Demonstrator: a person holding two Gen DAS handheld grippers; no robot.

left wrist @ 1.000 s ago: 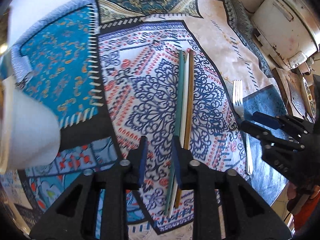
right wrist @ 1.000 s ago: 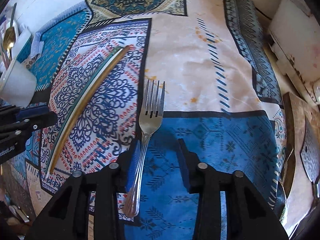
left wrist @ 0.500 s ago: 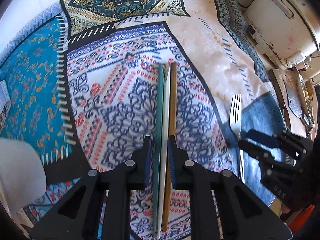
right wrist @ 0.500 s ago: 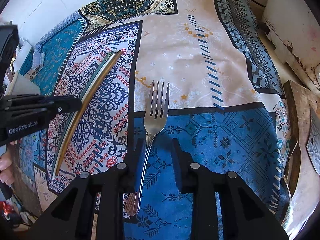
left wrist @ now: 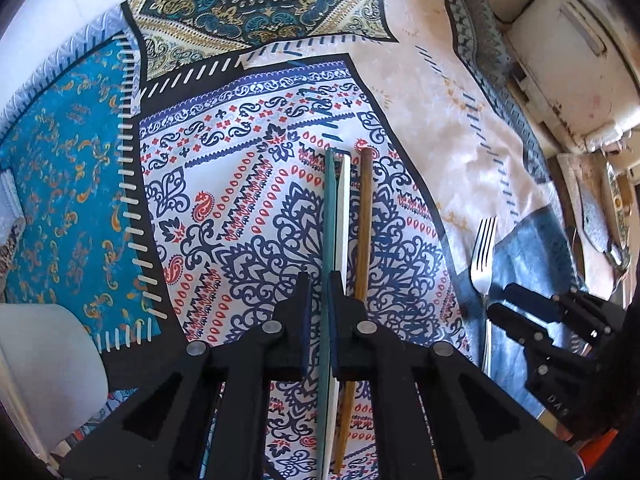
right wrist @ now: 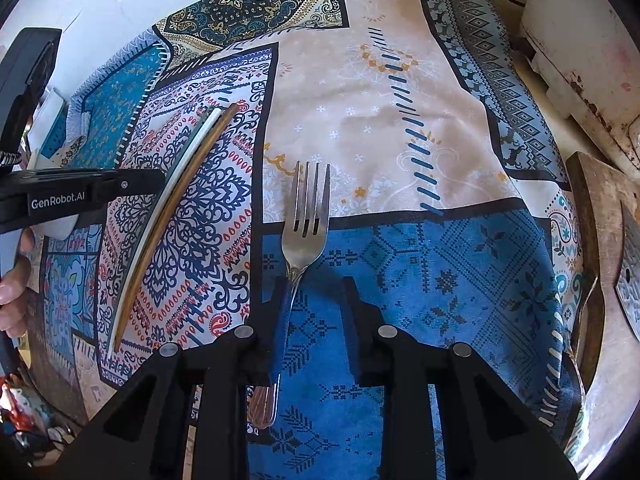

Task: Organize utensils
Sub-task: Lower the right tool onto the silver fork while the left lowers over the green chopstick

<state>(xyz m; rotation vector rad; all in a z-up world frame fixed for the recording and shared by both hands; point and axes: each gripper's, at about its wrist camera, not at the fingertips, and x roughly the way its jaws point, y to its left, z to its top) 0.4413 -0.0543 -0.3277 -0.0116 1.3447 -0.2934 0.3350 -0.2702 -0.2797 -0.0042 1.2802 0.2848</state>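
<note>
Left gripper point(left wrist: 319, 300) jaws just closed on teal stick point(left wrist: 329, 216), right gripper point(right wrist: 316, 304) jaws open astride fork point(right wrist: 306, 220)

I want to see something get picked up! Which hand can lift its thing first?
Left: the left gripper's jaws have just closed onto the green stick. The right gripper's jaws have just been closing but stand apart around the fork handle.

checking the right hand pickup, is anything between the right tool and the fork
Nothing visible. The fork lies bare on the patterned cloth, its handle running between the fingers of the right tool, against the left one, with a gap to the other. The sticks lie well off to the side.
</note>
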